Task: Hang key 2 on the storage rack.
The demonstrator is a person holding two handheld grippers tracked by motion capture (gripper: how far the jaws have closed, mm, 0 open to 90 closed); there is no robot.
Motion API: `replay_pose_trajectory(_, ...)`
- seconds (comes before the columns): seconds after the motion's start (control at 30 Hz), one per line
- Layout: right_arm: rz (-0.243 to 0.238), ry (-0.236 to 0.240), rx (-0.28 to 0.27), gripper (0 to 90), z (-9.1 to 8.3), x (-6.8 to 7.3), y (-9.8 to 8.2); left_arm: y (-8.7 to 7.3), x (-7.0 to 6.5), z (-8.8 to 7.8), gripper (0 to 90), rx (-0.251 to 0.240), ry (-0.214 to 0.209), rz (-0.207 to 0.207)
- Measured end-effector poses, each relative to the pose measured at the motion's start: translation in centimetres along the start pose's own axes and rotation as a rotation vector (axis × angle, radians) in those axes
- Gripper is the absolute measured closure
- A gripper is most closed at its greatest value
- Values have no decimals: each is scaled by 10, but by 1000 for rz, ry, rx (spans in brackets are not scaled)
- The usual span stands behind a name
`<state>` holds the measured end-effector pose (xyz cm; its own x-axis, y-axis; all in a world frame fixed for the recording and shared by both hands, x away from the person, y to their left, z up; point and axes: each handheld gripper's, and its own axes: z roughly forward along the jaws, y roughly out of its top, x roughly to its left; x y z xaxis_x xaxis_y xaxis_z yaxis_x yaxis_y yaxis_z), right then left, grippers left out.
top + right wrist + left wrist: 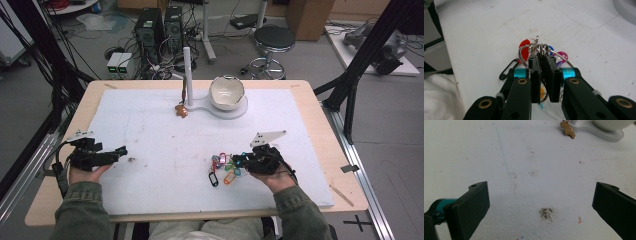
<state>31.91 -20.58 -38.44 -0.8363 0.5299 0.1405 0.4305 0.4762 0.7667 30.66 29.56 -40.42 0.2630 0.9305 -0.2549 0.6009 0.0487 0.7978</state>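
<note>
Colourful key-tag bunch (224,167) on white mat

Partly covered by the closed right gripper (543,62): the bunch of coloured plastic key tags on silver metal rings (541,50), orange tag barely peeking below the jaws. Cut off at the top edge of the left gripper view: white ceramic bowl (612,124) and its white flat stand (599,132). Too small to identify: small brown trinket (181,111) by the stand's white upright post (188,75).
</note>
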Motion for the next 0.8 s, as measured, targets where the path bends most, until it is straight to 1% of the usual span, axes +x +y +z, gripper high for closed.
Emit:
replay_pose_trajectory(0.07,3,-4,-10,840,-2,-1,3,0,0,0,16,-3,0,-1)
replay_pose_trajectory(0.13,13,4,-24,840,-4,-3,7,0,0,0,17,-3,-2,0)
replay_pose_trajectory(0.17,10,7,-36,840,-5,-4,8,0,1,1,17,-2,-2,-1)
replay_pose_trajectory(0.2,27,13,-39,840,-6,-4,10,0,0,1,17,0,-3,-2)
replay_pose_trajectory(0.27,22,20,-53,840,-6,-6,13,0,0,1,17,0,-5,-2)
replay_pose_trajectory(0.33,34,22,-58,840,-6,-7,16,0,0,1,16,-1,-5,-1)
replay_pose_trajectory(0.43,36,22,-59,840,-5,-9,21,0,0,1,17,-3,-5,-3)
replay_pose_trajectory(0.53,44,35,-68,840,-5,-10,27,0,0,1,17,-2,-5,-3)
replay_pose_trajectory(0.73,40,40,-88,839,-6,-12,44,0,0,1,17,-2,-7,-2)
replay_pose_trajectory(0.8,39,52,-95,839,-7,-12,50,0,0,1,17,-2,-8,-2)
